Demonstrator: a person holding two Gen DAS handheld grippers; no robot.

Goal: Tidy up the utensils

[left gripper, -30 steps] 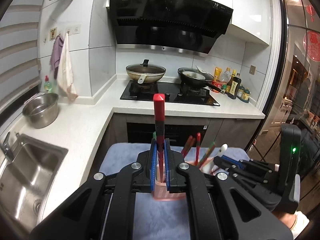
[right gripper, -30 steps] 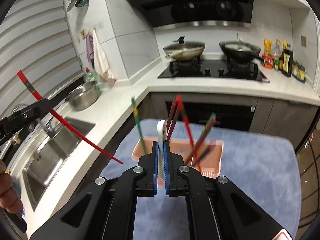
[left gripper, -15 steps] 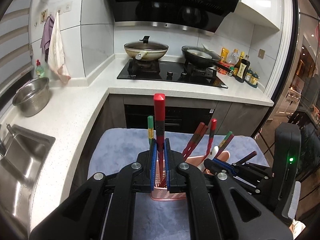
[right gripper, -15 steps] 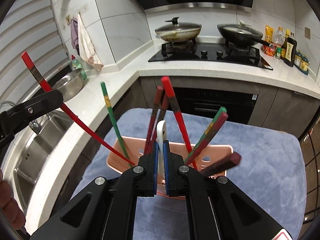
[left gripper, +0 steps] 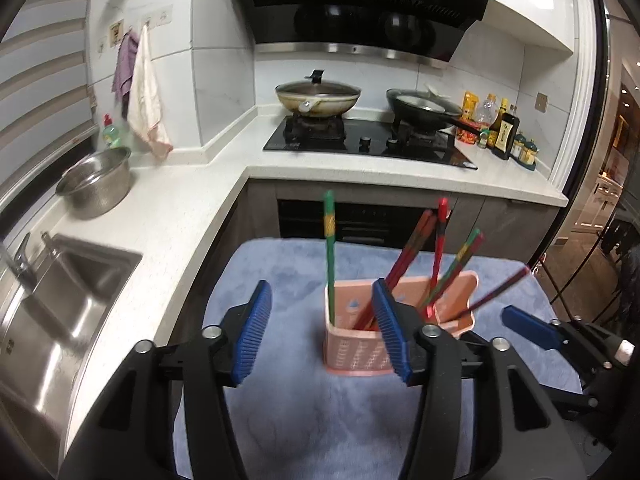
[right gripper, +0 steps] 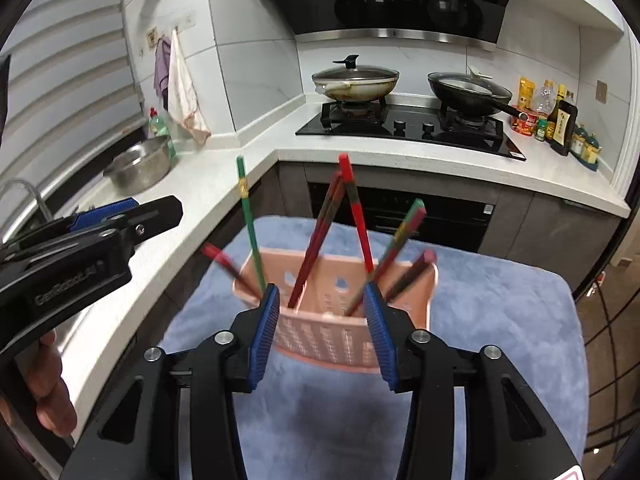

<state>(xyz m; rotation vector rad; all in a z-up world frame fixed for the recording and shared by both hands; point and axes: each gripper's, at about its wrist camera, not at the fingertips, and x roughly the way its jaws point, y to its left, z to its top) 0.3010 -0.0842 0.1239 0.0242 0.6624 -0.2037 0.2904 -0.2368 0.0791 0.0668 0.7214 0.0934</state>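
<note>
A pink slotted holder (left gripper: pixel 360 346) (right gripper: pixel 340 320) stands on a blue-grey mat (left gripper: pixel 280 280) with several red and green chopsticks (left gripper: pixel 412 260) (right gripper: pixel 320 240) leaning in it. My left gripper (left gripper: pixel 320 296) hovers just above its near left corner with its jaws opening and nothing pressed between the pads. My right gripper (right gripper: pixel 320 292) hangs over the holder's near wall, its jaws also opening and empty. A blurred red chopstick (right gripper: pixel 224 264) is at the holder's left end and a blurred dark one (right gripper: pixel 416 268) at its right. Each wrist view shows the other gripper (left gripper: pixel 532 332) (right gripper: pixel 132 212) beside the holder. I see no white spoon.
An L-shaped white counter carries a steel sink (left gripper: pixel 60 300), a steel bowl (left gripper: pixel 96 184) and a black hob (left gripper: pixel 360 140) with two pans. Bottles (left gripper: pixel 504 132) stand at the far right. A person's hand (right gripper: pixel 52 396) holds the left gripper.
Both grippers went from shut to open. The red chopstick left the left gripper and the white spoon left the right one. Both hands sank toward the holder.
</note>
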